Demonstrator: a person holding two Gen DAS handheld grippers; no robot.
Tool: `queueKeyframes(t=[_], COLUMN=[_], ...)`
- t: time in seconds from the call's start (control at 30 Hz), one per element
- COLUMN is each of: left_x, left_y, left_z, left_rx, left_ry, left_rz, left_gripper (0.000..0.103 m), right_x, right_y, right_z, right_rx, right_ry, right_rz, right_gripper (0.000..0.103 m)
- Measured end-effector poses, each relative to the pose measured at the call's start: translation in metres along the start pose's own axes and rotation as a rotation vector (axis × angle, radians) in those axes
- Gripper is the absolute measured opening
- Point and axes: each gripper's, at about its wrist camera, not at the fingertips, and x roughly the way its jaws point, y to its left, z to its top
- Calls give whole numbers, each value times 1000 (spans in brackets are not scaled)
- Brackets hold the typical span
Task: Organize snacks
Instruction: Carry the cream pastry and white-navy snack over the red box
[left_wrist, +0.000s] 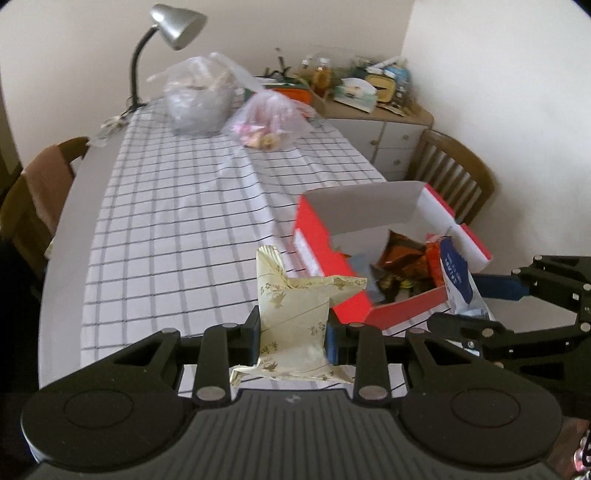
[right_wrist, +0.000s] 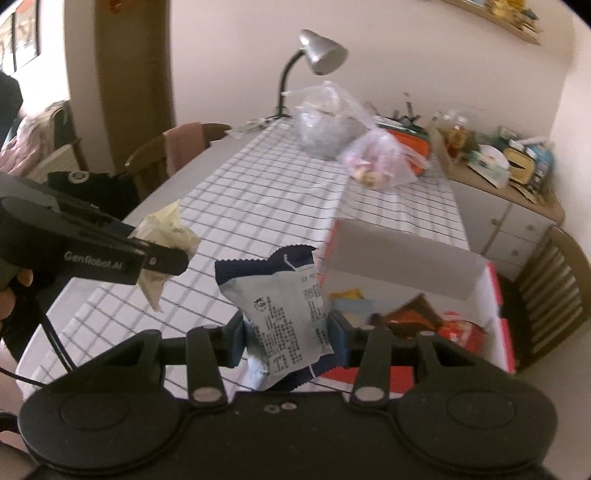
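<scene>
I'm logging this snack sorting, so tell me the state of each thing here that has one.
Left gripper: shut on the cream packet, held above the table.
Right gripper: shut on the blue and white packet, also lifted.
Red box: open, lid up, snacks inside.
Desk lamp: appears off.

Both fingers (left_wrist: 255, 334) clamped, tilted downward

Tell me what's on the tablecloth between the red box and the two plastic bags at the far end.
Nothing: between the red box and the plastic bags only bare checked tablecloth shows. Both wrist views show it, the left most clearly.
</scene>
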Motion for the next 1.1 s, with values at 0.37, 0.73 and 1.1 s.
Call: queueKeyframes(t=[0.37,0.73,1.1], left_x=[52,113,174], left_y=[-76,-113,-121], left_z=[36,61,69], left_rx=[34,2,-21], left_ry=[34,84,179], left_rz=[13,58,117], left_gripper=[31,31,31], right_x=[13,60,118], right_y=[-95,-171,-194], right_z=[-11,-9,-14], right_rx=[51,70,81], right_ry=[24,79,166], right_rz=[-27,-68,-67], right_gripper=[44,44,44])
